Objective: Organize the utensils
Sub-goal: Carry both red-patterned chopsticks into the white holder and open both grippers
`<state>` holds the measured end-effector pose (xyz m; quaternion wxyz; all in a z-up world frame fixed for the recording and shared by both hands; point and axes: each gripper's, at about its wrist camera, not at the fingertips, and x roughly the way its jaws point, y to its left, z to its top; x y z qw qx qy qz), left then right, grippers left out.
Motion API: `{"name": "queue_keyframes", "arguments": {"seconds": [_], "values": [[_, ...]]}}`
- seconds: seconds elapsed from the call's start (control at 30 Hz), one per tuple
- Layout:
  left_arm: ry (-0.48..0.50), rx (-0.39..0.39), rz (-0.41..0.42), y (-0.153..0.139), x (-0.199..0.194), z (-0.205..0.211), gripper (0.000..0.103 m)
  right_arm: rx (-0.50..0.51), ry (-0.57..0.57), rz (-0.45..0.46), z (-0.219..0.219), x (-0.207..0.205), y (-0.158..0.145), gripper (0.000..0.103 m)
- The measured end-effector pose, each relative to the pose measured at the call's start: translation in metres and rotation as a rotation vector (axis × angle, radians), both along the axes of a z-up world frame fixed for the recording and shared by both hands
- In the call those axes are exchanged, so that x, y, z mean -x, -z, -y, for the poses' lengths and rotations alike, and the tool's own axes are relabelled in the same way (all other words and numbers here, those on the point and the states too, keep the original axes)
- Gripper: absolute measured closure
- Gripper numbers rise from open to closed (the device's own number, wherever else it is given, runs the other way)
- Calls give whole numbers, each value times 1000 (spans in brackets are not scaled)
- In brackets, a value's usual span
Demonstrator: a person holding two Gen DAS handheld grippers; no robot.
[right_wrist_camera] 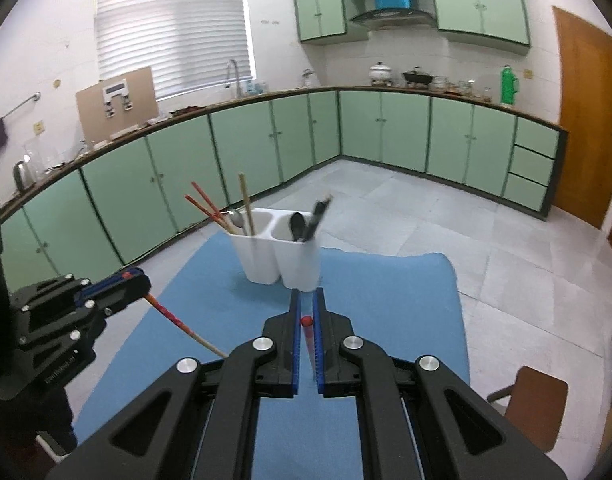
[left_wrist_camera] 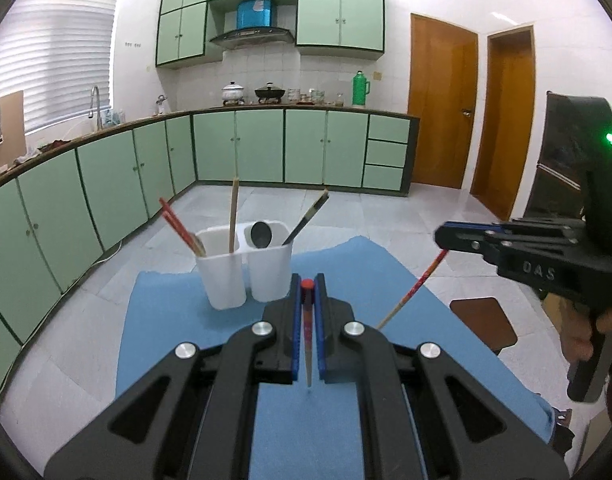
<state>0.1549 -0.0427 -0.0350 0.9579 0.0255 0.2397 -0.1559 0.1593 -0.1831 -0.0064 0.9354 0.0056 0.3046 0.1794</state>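
Note:
A white two-compartment utensil holder point(left_wrist_camera: 242, 272) point(right_wrist_camera: 282, 256) stands on a blue mat point(left_wrist_camera: 186, 320) point(right_wrist_camera: 385, 304). Its left compartment holds red chopsticks point(left_wrist_camera: 180, 228) point(right_wrist_camera: 204, 206) and a wooden one; its right holds a black spoon point(left_wrist_camera: 261, 235) point(right_wrist_camera: 298, 226) and dark utensils. My left gripper point(left_wrist_camera: 307, 286) point(right_wrist_camera: 140, 280) is shut on a red chopstick point(left_wrist_camera: 307, 336) point(right_wrist_camera: 178, 322), just in front of the holder. My right gripper point(right_wrist_camera: 306, 300) point(left_wrist_camera: 441, 236) is shut on another red chopstick point(right_wrist_camera: 307, 330) point(left_wrist_camera: 413, 292), held above the mat, right of the holder.
Green kitchen cabinets point(left_wrist_camera: 106, 184) point(right_wrist_camera: 385, 128) run along the left and back walls. A brown stool point(left_wrist_camera: 485, 320) point(right_wrist_camera: 533, 404) stands right of the table. Wooden doors point(left_wrist_camera: 441, 104) are at the far right. Tiled floor surrounds the table.

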Motion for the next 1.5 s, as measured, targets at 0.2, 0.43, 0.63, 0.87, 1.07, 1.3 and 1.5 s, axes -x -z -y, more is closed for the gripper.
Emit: {"name": "queue_keyframes", "arguments": {"seconds": [0.2,0.43,0.63,0.87,1.07,1.3,1.5], "values": [[0,-17,36,-15,-5,-7,98,-10,-63,6,-8,-11,-26,97],[-35,-10,117,-49,-21,-23,98,-33,-92,62,-16,-29,-59,97],[-57,-19,197,-83,-40,-29,98,-43,-93,119,-30,-55,-88,97],[-87,-27,258,-111,-65,-36,98,-61,-68,172,-42,-95,-115,97],[-97,-26,271,-118,-102,-39,98,-70,-41,199,-51,-131,-123,97],[-109,-22,239,-104,-144,-37,98,-66,-3,231,-56,-164,-111,97],[-124,-34,214,-77,-168,-41,98,-64,10,190,-58,-183,-81,97]]}}
